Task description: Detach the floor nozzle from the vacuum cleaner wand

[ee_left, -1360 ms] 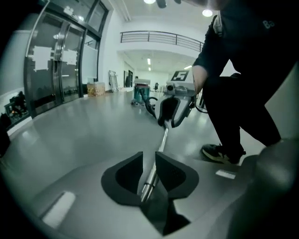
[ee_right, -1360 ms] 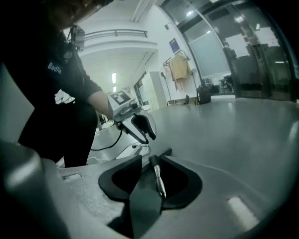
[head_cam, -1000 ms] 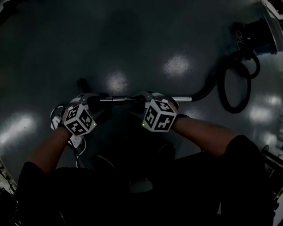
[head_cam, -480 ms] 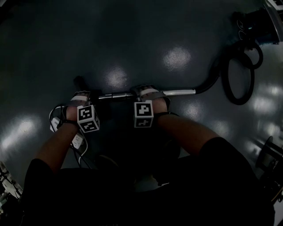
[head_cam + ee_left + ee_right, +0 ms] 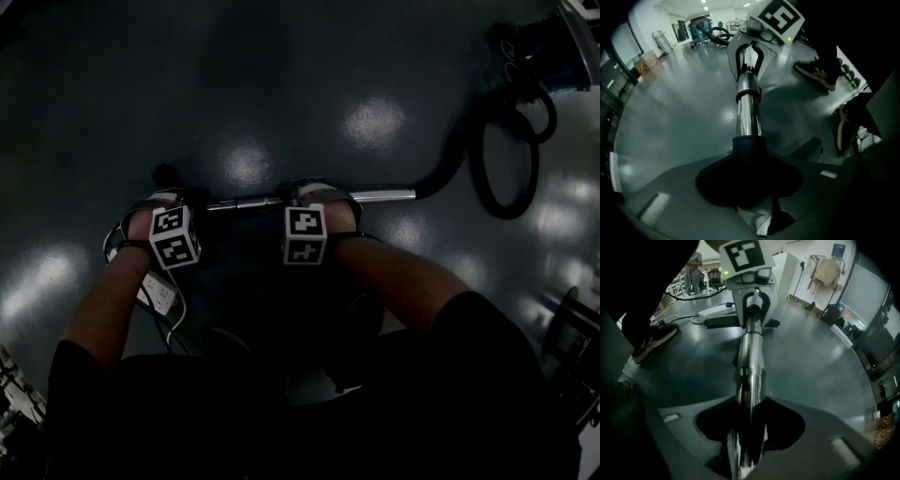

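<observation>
Far left first: the left tool (image 5: 159, 202) is down at the floor (image 5: 281, 84), pointing straight at it, and its jaws have just been closing. Its own view shows them clamped round the black collar (image 5: 750, 146) where the chrome tube plugs in. Beyond that tool, seen from the other side, a dark crosswise bar lies flat, and that looks to me like the floor nozzle (image 5: 723, 323) itself, though the light is poor. Moving along, the wand (image 5: 246, 202) lies level on the floor between the two hands, bright metal running unbroken into that collar. Now the right tool (image 5: 319, 194): tipped steeply down, jaws also just closing, and they sit tight on the wand, which runs straight through them. Past it the tube carries on to the hose (image 5: 450, 164), which loops away to the vacuum cleaner (image 5: 553, 56) in the far right corner. So where are we? Both grips are set, one on either side of the joint, and that's the setup done. The separation is not: tube and collar are seated together, no gap showing. What's left, by my reading, is the pull apart, perhaps with a twist or a catch to release, though I can see no catch from here.
</observation>
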